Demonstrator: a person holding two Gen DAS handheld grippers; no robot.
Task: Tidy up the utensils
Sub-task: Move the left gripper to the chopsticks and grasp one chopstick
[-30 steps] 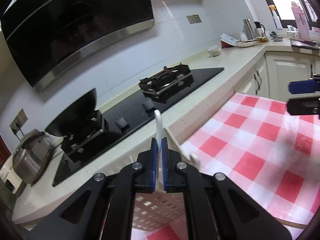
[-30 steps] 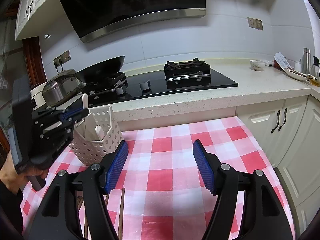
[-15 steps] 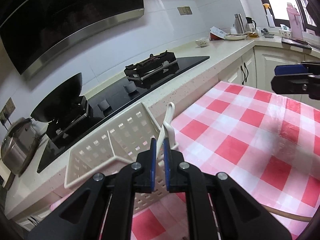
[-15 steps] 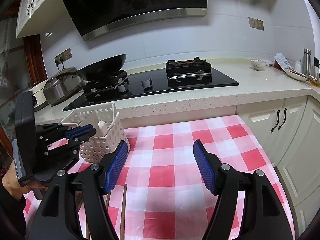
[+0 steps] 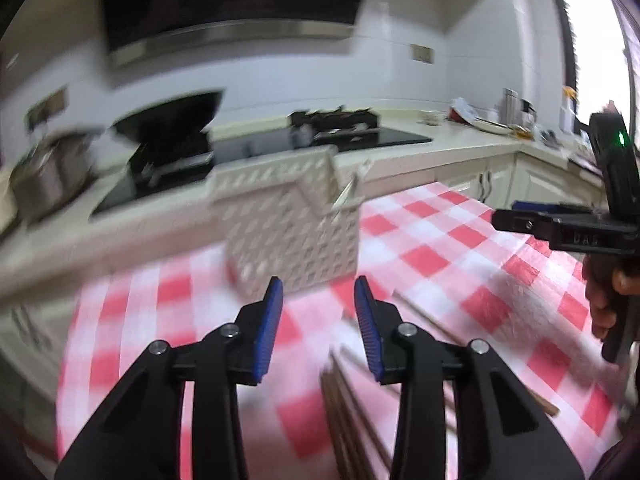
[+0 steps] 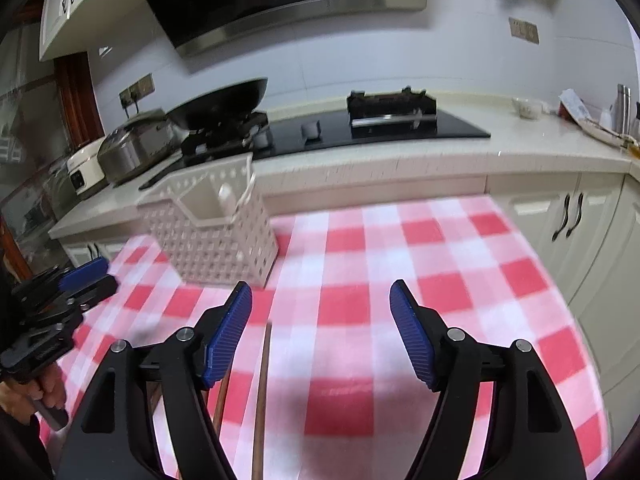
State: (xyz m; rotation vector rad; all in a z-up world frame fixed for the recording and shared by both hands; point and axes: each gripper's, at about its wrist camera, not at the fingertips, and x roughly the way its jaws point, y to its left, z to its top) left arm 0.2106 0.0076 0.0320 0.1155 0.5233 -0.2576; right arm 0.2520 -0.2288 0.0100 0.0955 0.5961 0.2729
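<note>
A white perforated basket [image 5: 288, 232] [image 6: 216, 236] stands at the far side of the red-checked tablecloth [image 6: 400, 264]. White spoons [image 6: 226, 196] [image 5: 348, 192] stand in it, leaning on its rim. My left gripper [image 5: 318, 320] [image 6: 84, 276] hovers in front of the basket, its jaws opening with nothing between them. Wooden chopsticks [image 5: 344, 400] [image 6: 262, 392] lie on the cloth below both grippers. My right gripper [image 6: 320, 320] [image 5: 520, 220] is open wide and still widening, empty, above the cloth to the right of the basket.
Behind the table runs a counter [image 6: 400, 160] with a black hob [image 6: 360, 136], a wok [image 6: 224, 100] and a steel pot [image 6: 132, 152]. White cabinets [image 6: 568, 220] stand at the right. A hand [image 5: 608, 292] holds each gripper's handle.
The left gripper let go of the white spoon, which now stands in the basket, and pulled back from it with its jaws parted. The right gripper sank a little.
</note>
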